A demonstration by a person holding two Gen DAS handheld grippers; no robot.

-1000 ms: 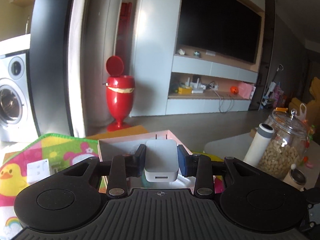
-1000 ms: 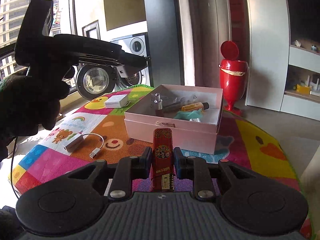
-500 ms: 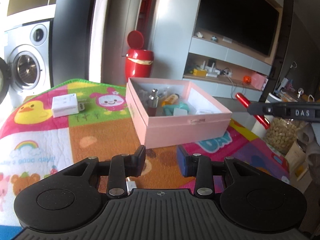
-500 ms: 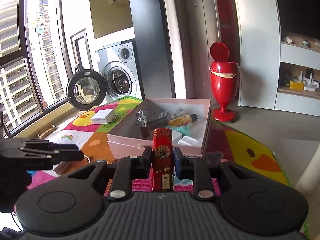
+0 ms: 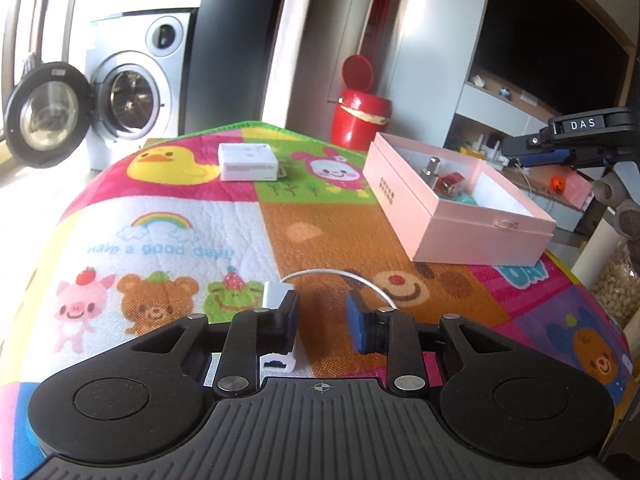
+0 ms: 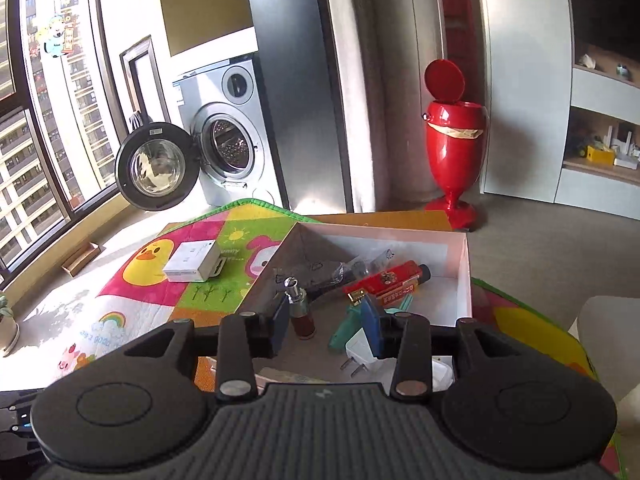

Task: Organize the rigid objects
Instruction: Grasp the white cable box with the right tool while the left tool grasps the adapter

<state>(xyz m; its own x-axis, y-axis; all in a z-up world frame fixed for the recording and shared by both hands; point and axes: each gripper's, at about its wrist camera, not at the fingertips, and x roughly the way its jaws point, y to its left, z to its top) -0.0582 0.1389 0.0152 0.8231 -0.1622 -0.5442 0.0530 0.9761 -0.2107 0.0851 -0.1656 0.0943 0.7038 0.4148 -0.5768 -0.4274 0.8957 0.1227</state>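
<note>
My left gripper (image 5: 322, 316) hangs low over the colourful play mat (image 5: 160, 240), its jaws closing with only mat between the pads. A white cabled adapter (image 5: 276, 294) lies under its left finger. My right gripper (image 6: 326, 324) hovers over the open pink box (image 6: 464, 272), jaws opening and holding nothing. In the box lie a red lighter (image 6: 384, 286), a white charger (image 6: 360, 354), a small metal-topped bottle (image 6: 300, 308) and a teal item. The left wrist view shows the pink box (image 5: 460, 236) at the right, with the right gripper (image 5: 532, 156) above it.
A white boxed socket (image 5: 248, 162) rests on the mat's far side beside the duck print. Behind stand a washing machine with its door (image 5: 44, 116) swung open and a red bin (image 5: 360, 120). A jar of nuts (image 5: 616, 280) stands off the mat's right edge.
The left gripper let go of the white charger, then swung left and down to the cabled adapter. The right gripper moved forward over the box and dropped the red lighter into it.
</note>
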